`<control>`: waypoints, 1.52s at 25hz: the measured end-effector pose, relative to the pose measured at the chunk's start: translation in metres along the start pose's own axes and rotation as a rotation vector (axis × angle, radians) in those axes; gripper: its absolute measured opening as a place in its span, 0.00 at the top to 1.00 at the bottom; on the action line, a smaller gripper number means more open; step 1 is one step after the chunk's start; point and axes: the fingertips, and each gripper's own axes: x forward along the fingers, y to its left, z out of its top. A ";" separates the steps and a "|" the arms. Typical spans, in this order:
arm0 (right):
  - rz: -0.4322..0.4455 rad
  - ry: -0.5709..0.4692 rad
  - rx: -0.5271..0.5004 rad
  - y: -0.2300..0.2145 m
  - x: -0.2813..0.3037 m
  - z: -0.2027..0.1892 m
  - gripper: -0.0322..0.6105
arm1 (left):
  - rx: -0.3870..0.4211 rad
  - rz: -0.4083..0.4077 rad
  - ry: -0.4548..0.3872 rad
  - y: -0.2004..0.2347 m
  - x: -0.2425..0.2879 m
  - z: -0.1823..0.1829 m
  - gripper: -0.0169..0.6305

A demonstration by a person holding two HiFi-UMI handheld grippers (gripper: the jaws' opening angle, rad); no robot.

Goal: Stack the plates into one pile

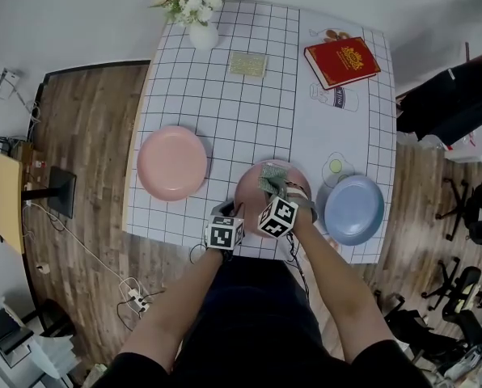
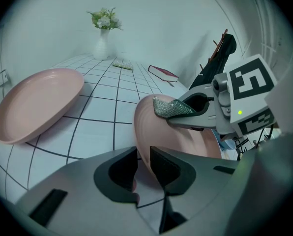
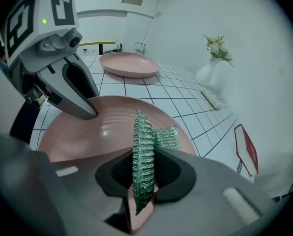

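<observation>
The plates lie unstacked, three in a row across the near half of the checked bench (image 1: 249,103). In the head view the light pink plate (image 1: 172,162) sits flat at the left, at about 9 o'clock from the rose plate (image 1: 253,186), clear of it. The left claw (image 1: 229,210) comes in from 6 o'clock; seen in the left gripper view, this left claw (image 2: 143,154) stands narrow, its jaws clamped on the near rim of the rose plate (image 2: 186,141), which rises edge-on between them. Just beside it, the right claw (image 1: 273,181) hangs over the middle of the same plate. In the right gripper view its jaws are pinched on a green scouring cloth (image 3: 142,151), which stands upright between them with one end folded toward 1 o'clock above the plate's bowl (image 3: 102,127). The blue plate (image 1: 354,209) rests at 3 o'clock from the rose one, near the bench's right edge. Far back, a vase of flowers (image 1: 196,14) stands at 11 o'clock and a red book (image 1: 342,61) at 1 o'clock, with a small green pad (image 1: 247,64) between them.
</observation>
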 end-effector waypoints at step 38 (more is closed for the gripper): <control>0.045 -0.029 0.047 0.012 0.005 0.018 0.83 | -0.027 0.014 0.012 0.001 0.000 -0.001 0.87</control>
